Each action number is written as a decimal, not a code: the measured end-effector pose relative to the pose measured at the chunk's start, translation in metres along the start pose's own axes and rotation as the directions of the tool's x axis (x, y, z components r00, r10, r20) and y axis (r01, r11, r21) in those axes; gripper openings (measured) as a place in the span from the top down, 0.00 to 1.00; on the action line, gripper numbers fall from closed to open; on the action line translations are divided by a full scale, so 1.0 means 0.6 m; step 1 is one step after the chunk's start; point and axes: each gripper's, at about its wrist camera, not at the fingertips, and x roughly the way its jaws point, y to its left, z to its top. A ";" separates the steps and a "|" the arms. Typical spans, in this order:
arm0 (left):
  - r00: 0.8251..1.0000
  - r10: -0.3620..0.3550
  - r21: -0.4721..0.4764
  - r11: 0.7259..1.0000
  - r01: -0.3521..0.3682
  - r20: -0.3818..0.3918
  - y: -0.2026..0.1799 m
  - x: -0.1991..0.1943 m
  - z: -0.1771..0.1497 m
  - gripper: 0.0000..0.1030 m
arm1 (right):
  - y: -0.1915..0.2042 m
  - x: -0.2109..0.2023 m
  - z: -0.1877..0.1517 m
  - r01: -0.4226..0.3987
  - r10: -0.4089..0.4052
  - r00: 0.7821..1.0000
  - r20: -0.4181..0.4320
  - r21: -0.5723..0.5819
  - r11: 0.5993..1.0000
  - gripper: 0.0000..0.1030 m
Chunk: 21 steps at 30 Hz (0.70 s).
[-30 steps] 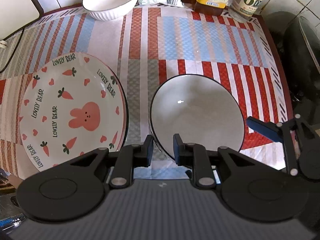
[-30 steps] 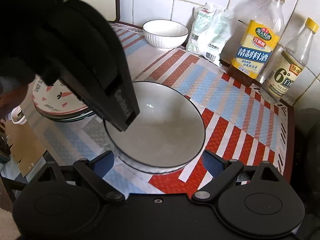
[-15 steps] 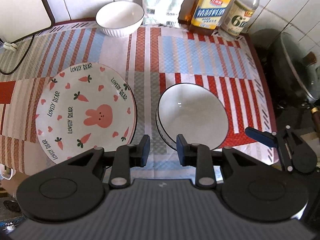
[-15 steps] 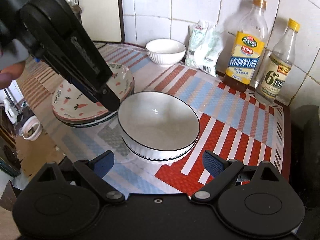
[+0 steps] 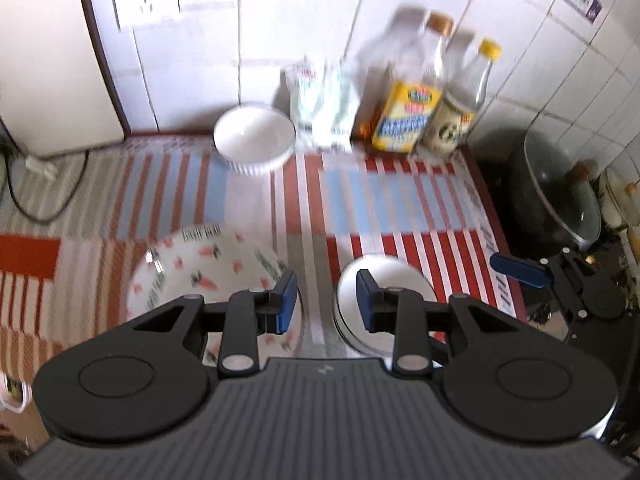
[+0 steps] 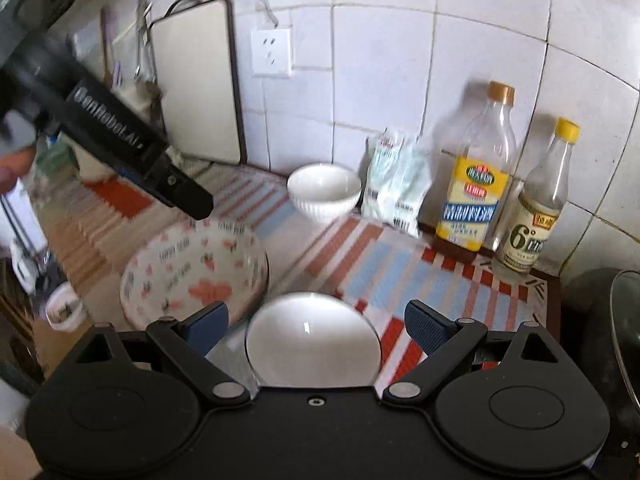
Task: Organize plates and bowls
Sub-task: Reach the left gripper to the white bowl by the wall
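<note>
I note the left gripper and right gripper both parted, holding nothing, above the black-rimmed bowl (carrot plate to its left).

Home kitchen. White glazed wall tiles are backing a counter wearing a red, blue and white striped mat; two clear glass condiment bottles are standing at 1 o'clock, a dark lidded wok sitting at 3 o'clock.

Two bottles and a bag stood against the tiled wall. A striped mat covered the counter; a pot sat right.
</note>
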 end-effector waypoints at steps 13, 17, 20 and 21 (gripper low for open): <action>0.995 -0.093 0.034 0.995 0.092 0.041 0.111 0.060 0.122 0.67 | 0.033 0.121 0.097 0.064 -0.065 0.998 0.008 0.087 0.994 0.06; 0.995 -0.098 0.018 0.995 0.098 0.004 0.139 0.123 0.153 0.67 | 0.048 0.185 0.114 0.072 -0.069 0.997 -0.026 0.117 0.991 0.06; 0.994 -0.103 -0.009 0.995 0.102 -0.029 0.164 0.175 0.176 0.67 | 0.056 0.236 0.128 0.109 -0.099 0.992 -0.072 0.157 0.982 0.06; 0.994 -0.100 -0.014 0.995 0.100 -0.039 0.172 0.192 0.183 0.67 | 0.060 0.254 0.134 0.122 -0.108 0.990 -0.085 0.181 0.976 0.06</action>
